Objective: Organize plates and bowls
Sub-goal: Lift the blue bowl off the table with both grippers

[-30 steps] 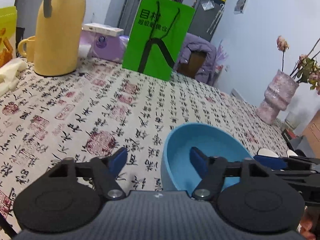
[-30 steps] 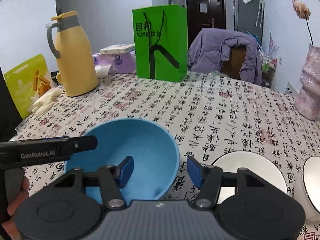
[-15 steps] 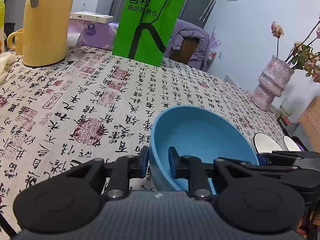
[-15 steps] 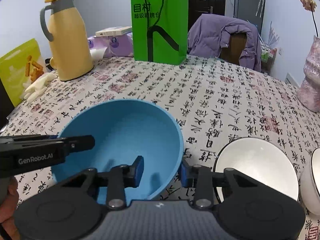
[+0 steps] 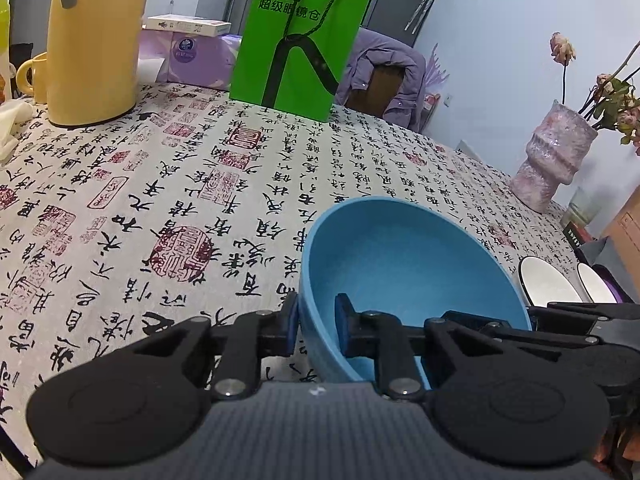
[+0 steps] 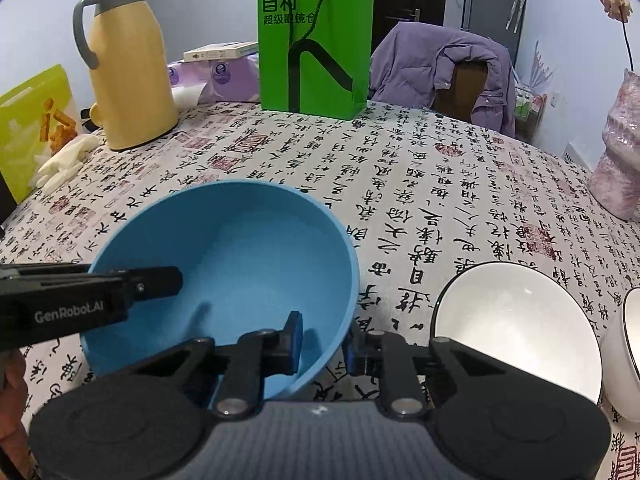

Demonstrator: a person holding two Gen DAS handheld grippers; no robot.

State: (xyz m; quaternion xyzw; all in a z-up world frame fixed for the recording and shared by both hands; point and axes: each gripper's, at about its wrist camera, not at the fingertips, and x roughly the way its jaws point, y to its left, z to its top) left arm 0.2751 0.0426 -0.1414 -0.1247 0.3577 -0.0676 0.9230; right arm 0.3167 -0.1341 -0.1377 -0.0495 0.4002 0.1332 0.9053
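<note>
A blue bowl (image 5: 400,264) (image 6: 240,248) stands on the calligraphy-print tablecloth (image 5: 160,184), gripped from two sides. My left gripper (image 5: 316,320) is shut on its near-left wall, one pad outside and one inside. My right gripper (image 6: 324,340) has its jaws closing on the near-right rim, with pads on both sides of the wall. One of the left gripper's fingers (image 6: 140,286) reaches over the bowl's left rim. I cannot tell whether the bowl is off the cloth. Two white bowls (image 6: 516,328) (image 6: 632,340) sit to its right.
At the back stand a yellow thermos (image 6: 124,68), a green paper bag (image 6: 316,40) and purple tissue packs (image 6: 224,76). A pink vase (image 6: 620,160) is at the right edge. A snack bag (image 6: 32,120) is on the left. A chair with a purple jacket (image 6: 448,76) lies beyond the table.
Both grippers went from wide open around the blue bowl's rim to closed on its wall. The bowl now looks slightly nearer in both views.
</note>
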